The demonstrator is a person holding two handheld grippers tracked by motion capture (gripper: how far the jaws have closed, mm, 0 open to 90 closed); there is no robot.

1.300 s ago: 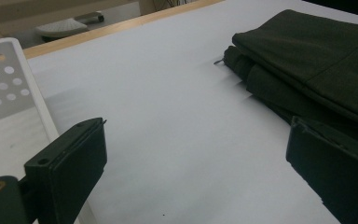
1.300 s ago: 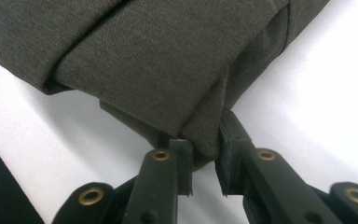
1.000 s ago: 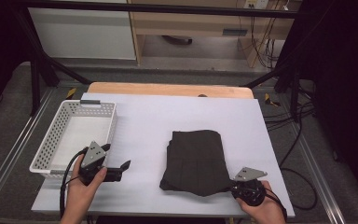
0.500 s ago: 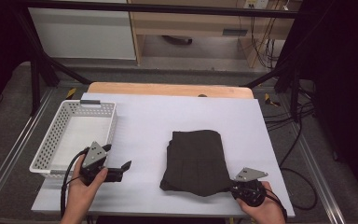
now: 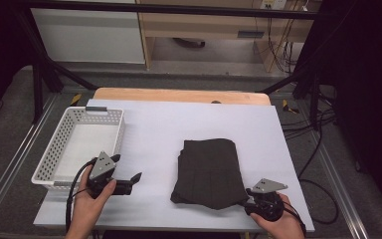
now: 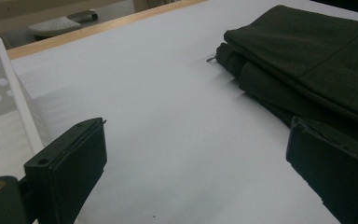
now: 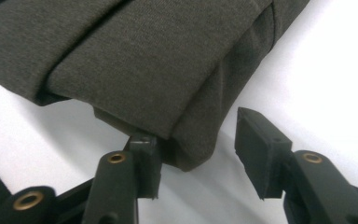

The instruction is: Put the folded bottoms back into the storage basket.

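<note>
Folded dark trousers [image 5: 209, 172] sit mid-table on the white table [image 5: 179, 124]. Right gripper [image 7: 198, 154] has just been opening, jaws partway apart around the near corner, not pinching it. Left gripper [image 5: 134, 178] is wide open, holding nothing, beside the white basket [image 5: 54, 164].

dark folded garment [image 5: 209, 172] flat on table

Right tool [image 7: 198, 154] just opening, jaws apart astride corner of folded dark garment [image 7: 135, 56], white table [image 7: 335, 79]
</note>
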